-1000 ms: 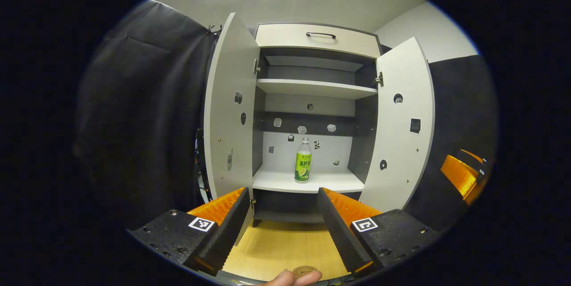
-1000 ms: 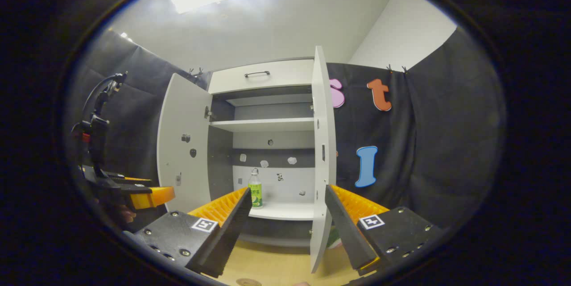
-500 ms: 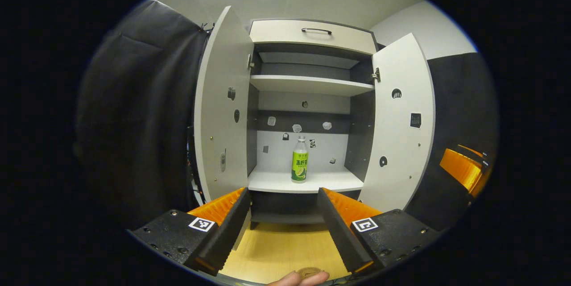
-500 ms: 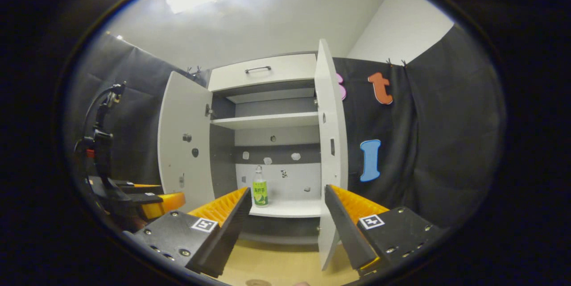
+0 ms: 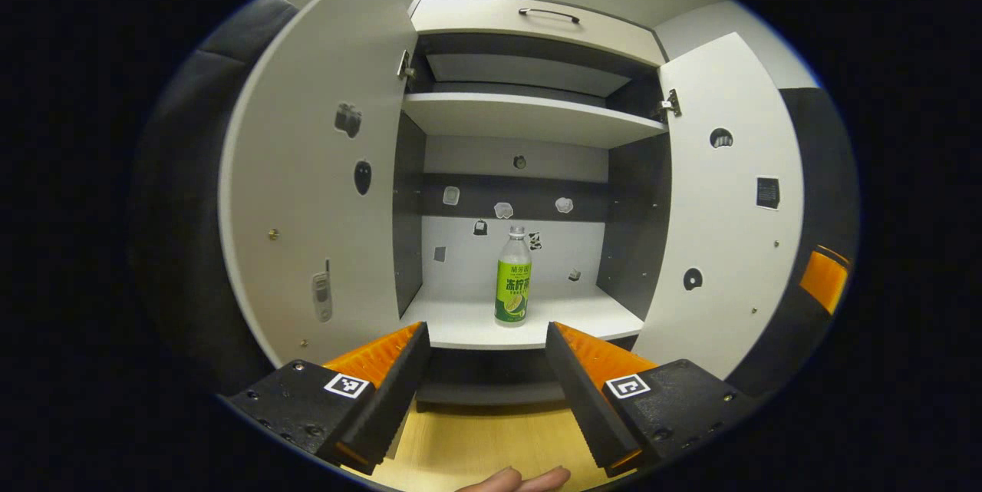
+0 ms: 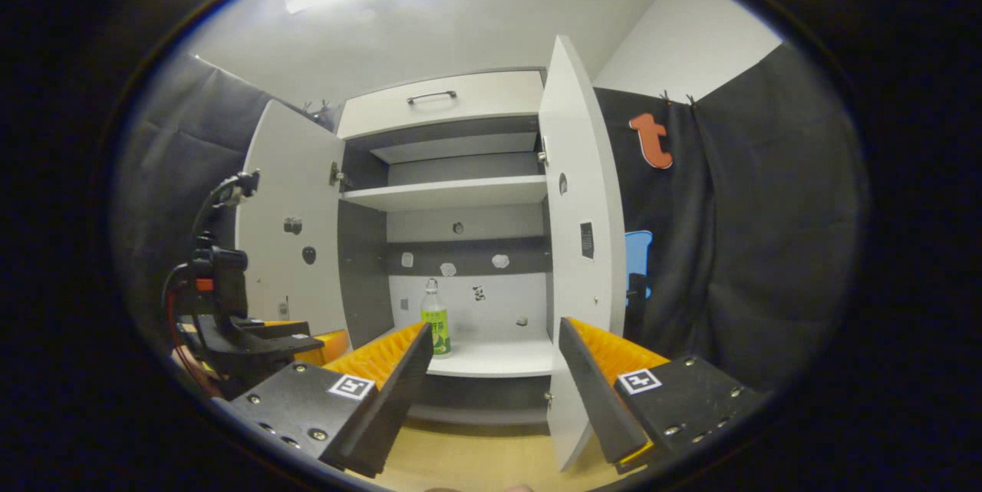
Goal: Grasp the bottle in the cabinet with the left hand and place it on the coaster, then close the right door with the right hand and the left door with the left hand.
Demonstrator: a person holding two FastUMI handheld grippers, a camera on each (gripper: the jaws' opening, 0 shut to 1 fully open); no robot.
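— Fingers [image 5: 387, 392] on the left gripper [image 5: 486, 388]: spread wide, gripping nothing. Left door [image 5: 314, 193] swung open. Farther in?

— Bottle [image 5: 513, 278] upright on the lower shelf [image 5: 468, 323] of the cabinet [image 5: 529, 24], well apart from the tips, between both doors. Right door [image 5: 729, 208] open too.

— And the right gripper [image 6: 491, 392]?

— Released as well, empty, pointed at the same cabinet. Left gripper off to its left, near the left door.
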